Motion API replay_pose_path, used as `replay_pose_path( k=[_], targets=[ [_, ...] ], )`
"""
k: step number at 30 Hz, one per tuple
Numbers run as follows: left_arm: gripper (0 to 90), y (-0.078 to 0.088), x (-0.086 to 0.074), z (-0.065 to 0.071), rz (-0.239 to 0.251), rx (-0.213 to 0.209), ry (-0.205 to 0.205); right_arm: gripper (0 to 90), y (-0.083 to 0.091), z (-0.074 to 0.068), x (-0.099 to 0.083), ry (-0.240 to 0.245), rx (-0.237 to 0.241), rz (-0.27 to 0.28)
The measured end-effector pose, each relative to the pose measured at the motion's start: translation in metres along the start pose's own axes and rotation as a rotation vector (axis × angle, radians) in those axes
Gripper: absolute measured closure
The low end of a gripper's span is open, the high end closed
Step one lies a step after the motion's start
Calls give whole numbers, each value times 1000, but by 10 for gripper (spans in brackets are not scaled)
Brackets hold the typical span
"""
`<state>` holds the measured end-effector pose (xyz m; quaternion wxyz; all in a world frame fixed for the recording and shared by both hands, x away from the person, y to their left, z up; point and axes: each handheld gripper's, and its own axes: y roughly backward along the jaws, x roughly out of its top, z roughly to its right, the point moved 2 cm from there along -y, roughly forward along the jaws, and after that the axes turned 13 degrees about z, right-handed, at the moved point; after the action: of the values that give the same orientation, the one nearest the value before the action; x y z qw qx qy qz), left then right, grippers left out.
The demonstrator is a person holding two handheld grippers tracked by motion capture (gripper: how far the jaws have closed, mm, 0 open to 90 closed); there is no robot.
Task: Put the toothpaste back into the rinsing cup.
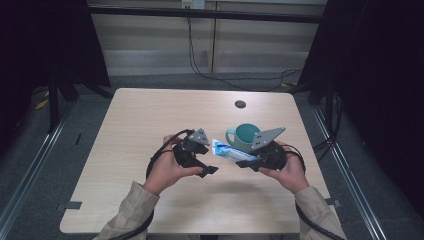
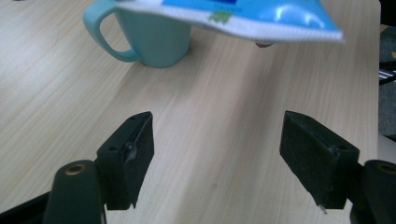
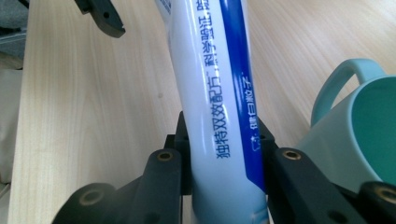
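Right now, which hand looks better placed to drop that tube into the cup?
Right. The right gripper already clamps the toothpaste tube beside the teal cup. The left gripper has open jaws holding nothing.

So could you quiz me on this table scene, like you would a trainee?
1. True or false: the right tongs are clamped on the toothpaste tube.
2. Where does the teal mug stand? A) on the table beside the tube, B) upside down on the floor.
3. How do the left tongs stand?

Key: 1 true. 2 A. 3 open, with nothing between them; the tube's crimped end hangs ahead of them.
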<state>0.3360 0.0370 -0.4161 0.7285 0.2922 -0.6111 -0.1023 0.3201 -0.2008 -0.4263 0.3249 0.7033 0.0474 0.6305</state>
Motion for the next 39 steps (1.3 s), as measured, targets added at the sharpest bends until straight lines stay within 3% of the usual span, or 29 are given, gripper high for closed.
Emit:
replay_pose_path(
  k=[8,26,32,34,39],
  targets=[
    [259,1,-4,-1,20,7,4,724,1,1,-1,-35,-5,50],
    [235,0,-16,-3,31,21,33,723,11,10,-1,-150,-61,254],
    [235,2,-14,-5,59,24,33,722,12,10,-1,-156,-67,269],
    [236,3,-12,-4,96,21,55,722,11,10,-1,-160,-60,272],
    [237,9,-5,-6,160,19,65,722,8,9,-2,-152,-54,262]
  ],
)
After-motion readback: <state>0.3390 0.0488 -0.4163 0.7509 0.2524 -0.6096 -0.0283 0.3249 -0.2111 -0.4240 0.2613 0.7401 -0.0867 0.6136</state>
